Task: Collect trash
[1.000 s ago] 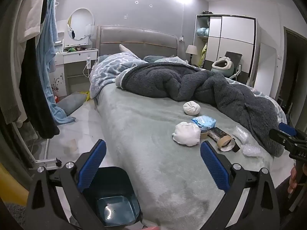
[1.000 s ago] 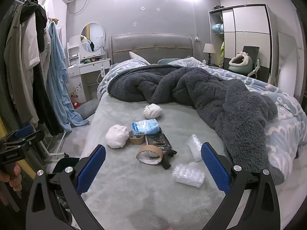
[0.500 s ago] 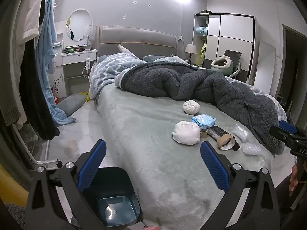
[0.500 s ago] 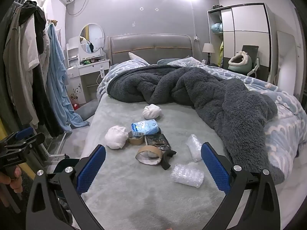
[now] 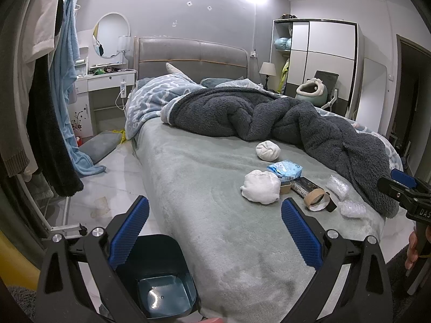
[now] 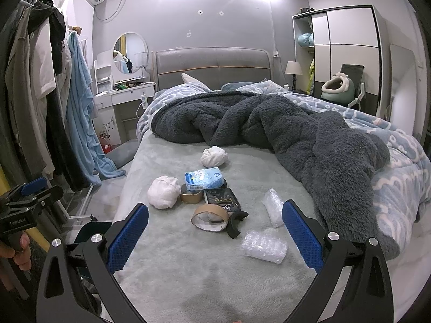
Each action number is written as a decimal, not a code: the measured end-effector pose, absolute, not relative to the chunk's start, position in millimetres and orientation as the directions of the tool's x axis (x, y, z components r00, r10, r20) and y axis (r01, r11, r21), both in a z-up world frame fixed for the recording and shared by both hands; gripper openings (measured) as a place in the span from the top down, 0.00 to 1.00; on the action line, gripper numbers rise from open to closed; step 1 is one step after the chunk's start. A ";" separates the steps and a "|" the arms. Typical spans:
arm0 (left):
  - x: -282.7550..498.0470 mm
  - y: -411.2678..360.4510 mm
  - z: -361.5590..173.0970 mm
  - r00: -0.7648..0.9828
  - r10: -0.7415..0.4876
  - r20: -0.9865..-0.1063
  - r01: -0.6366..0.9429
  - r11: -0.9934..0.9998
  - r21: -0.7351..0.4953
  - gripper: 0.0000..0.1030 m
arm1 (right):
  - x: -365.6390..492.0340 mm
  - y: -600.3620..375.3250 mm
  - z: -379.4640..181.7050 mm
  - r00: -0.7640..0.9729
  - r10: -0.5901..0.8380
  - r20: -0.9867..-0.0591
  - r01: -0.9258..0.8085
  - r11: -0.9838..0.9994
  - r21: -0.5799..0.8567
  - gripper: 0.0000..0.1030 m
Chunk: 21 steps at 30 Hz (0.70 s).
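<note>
Trash lies in a cluster on the grey-green bed point(image 6: 194, 258): two white crumpled wads point(image 6: 163, 191) point(image 6: 214, 156), a blue tissue pack point(image 6: 204, 179), a small brown paper cup point(image 6: 190, 197), a black packet point(image 6: 221, 199), a cardboard tape roll point(image 6: 209, 217) and two bubble-wrap pieces point(image 6: 264, 246) point(image 6: 273, 207). A dark teal bin point(image 5: 159, 277) stands on the floor at the bed's near left corner. My left gripper point(image 5: 215, 235) hangs open above the bin and bed corner. My right gripper point(image 6: 215, 238) is open, short of the tape roll, holding nothing.
A dark fleece blanket point(image 6: 291, 137) and a blue patterned duvet point(image 6: 398, 167) cover the bed's far and right parts. Hanging clothes on a rack point(image 5: 48, 94) line the left. A white dresser point(image 6: 118, 107) and a wardrobe point(image 6: 344, 45) stand at the back.
Both views have shifted slightly, drifting a little closer to the bed. Both grippers stay open and the trash has not moved.
</note>
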<state>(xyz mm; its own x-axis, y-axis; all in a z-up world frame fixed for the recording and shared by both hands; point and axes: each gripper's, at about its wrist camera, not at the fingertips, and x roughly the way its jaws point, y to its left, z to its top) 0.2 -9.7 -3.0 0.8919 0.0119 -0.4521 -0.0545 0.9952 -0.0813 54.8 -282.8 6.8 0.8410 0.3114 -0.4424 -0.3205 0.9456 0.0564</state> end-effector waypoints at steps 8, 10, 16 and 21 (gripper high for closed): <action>0.3 -10.8 -3.3 0.892 0.012 -0.452 -0.054 0.995 -0.080 0.03 | 54.2 -281.8 8.8 0.841 0.310 -0.442 -0.322 0.945 0.050 0.03; 0.2 -10.3 -3.1 0.892 0.012 -0.453 -0.054 0.995 -0.080 0.03 | 54.6 -281.9 9.6 0.841 0.311 -0.442 -0.322 0.945 0.051 0.03; 0.3 -10.3 -3.2 0.892 0.012 -0.453 -0.053 0.995 -0.079 0.03 | 54.4 -281.6 9.6 0.842 0.311 -0.442 -0.323 0.945 0.050 0.03; 0.2 -9.9 -3.1 0.892 0.012 -0.452 -0.054 0.995 -0.079 0.03 | 54.2 -281.4 9.8 0.842 0.310 -0.442 -0.322 0.945 0.049 0.03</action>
